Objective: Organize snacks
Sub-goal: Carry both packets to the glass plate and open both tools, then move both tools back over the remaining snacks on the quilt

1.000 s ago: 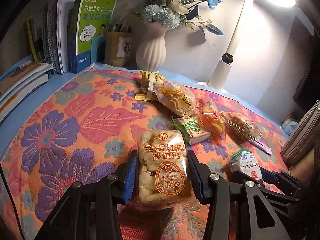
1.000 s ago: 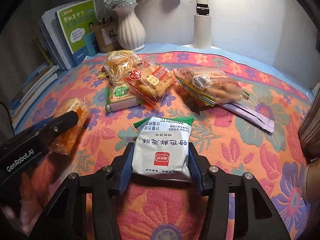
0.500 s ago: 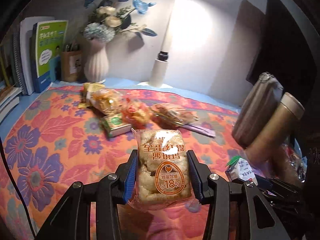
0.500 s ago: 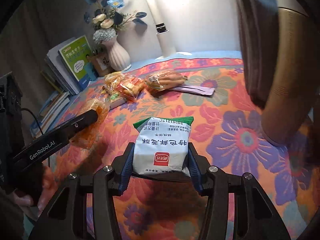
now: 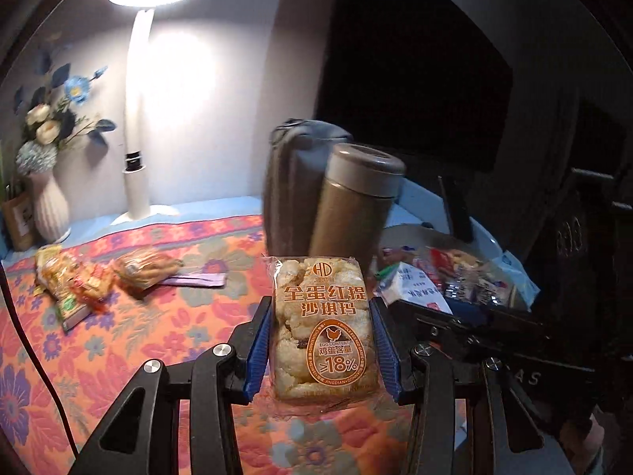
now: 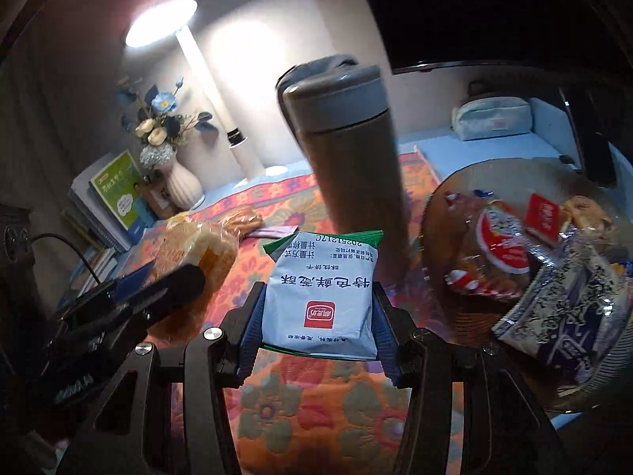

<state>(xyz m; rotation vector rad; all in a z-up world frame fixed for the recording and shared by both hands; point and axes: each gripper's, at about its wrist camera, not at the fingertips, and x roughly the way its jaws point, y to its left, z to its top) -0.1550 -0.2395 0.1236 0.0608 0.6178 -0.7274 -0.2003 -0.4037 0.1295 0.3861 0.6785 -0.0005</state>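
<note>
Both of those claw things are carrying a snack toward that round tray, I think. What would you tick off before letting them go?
1. Left gripper shut on the orange egg-cake packet, blue pads on both sides: ok.
2. Right gripper shut on the white biscuit packet: ok.
3. Round tray in sight, to the right: ok.
4. Free room in the tray: not ok for much of it; the red-and-white snack bag and other packets fill the visible part.
5. Brown flask stands upright just beyond the packets, beside the tray; risk of bumping it: cannot tell.
6. Either packet already above the tray: cannot tell.
</note>
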